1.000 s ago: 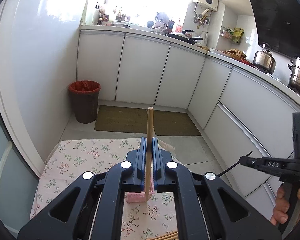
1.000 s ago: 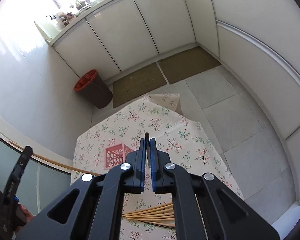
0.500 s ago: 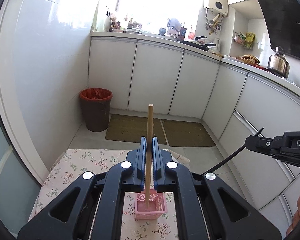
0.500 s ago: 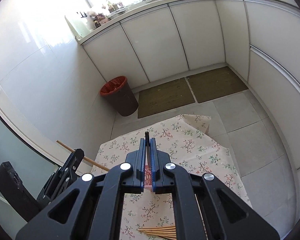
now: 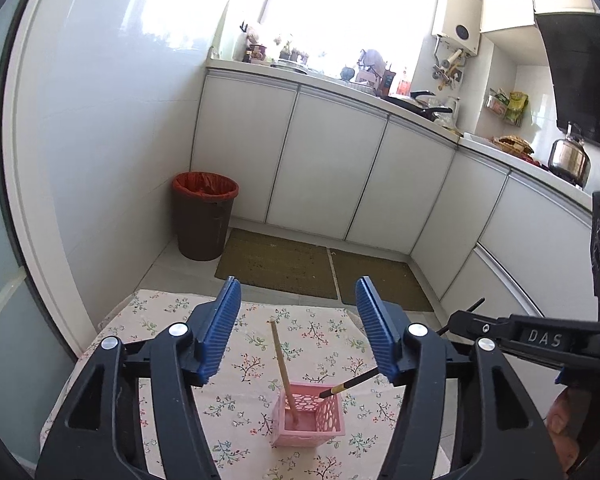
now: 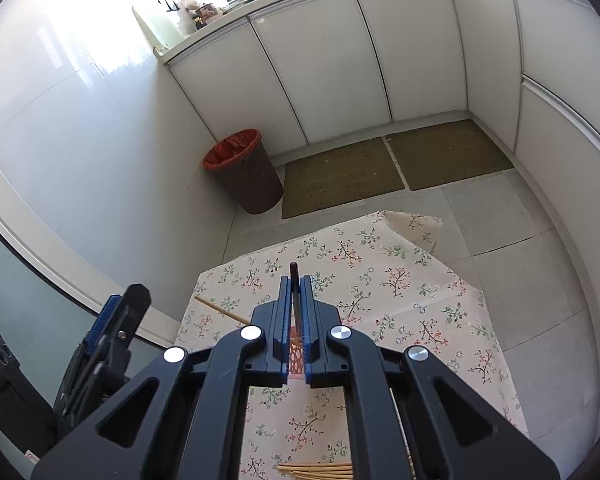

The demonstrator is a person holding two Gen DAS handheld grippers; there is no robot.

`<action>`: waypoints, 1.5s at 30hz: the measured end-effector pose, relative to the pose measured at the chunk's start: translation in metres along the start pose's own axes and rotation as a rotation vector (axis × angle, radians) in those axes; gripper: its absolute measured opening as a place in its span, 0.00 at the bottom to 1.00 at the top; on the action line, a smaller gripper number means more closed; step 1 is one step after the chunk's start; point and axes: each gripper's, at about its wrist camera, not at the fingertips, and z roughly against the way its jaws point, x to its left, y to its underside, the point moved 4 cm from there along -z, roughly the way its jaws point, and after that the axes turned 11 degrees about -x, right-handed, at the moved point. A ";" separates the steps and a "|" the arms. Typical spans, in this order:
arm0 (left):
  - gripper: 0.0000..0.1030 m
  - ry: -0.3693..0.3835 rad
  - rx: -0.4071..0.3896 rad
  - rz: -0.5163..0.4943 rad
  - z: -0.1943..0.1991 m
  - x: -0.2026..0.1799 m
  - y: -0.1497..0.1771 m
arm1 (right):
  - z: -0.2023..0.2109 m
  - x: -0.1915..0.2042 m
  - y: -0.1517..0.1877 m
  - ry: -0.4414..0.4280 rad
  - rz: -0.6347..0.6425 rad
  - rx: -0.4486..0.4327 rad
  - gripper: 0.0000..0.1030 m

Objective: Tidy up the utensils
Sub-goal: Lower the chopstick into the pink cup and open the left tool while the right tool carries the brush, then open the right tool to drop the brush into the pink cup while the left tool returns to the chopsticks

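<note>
The left hand-held gripper has just been opening: its blue pads now stand well apart with nothing between them. The wooden chopstick it was clamping a moment ago is released and stands leaning inside the pink basket, lower end on the basket floor, upper end tilted toward the far left. The basket sits on the floral-clothed worktop, below and between the open pads.

The right hand-held gripper is shut on a dark chopstick, the stick's end projecting just beyond the pads. In the left wrist view that stick's dark tip with a gold band reaches in from the right and sits at or just over the basket's right rim; whether it touches the rim cannot be told. Compared with the earlier frames, this gripper has come across toward the basket.

Judgement: one utensil is delivered, and the second is at the mouth of the basket, ready for lowering and release. More wooden chopsticks lie on the worktop at the near edge, so the task is not finished. Risk: the leaning chopstick and light basket may be nudged by the incoming stick.
</note>
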 end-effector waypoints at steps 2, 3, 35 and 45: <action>0.59 -0.016 -0.017 0.025 0.006 0.006 -0.006 | -0.004 0.000 0.002 0.004 0.004 0.003 0.04; 0.60 -0.026 -0.024 0.031 0.008 0.009 -0.008 | -0.006 0.000 0.003 0.007 0.009 0.006 0.04; 0.93 -0.050 -0.047 -0.136 0.054 -0.037 -0.002 | 0.081 -0.056 0.048 0.255 0.024 -0.197 0.83; 0.93 0.268 0.328 -0.474 0.033 -0.117 0.097 | 0.136 -0.184 0.126 0.473 -0.221 -0.159 0.92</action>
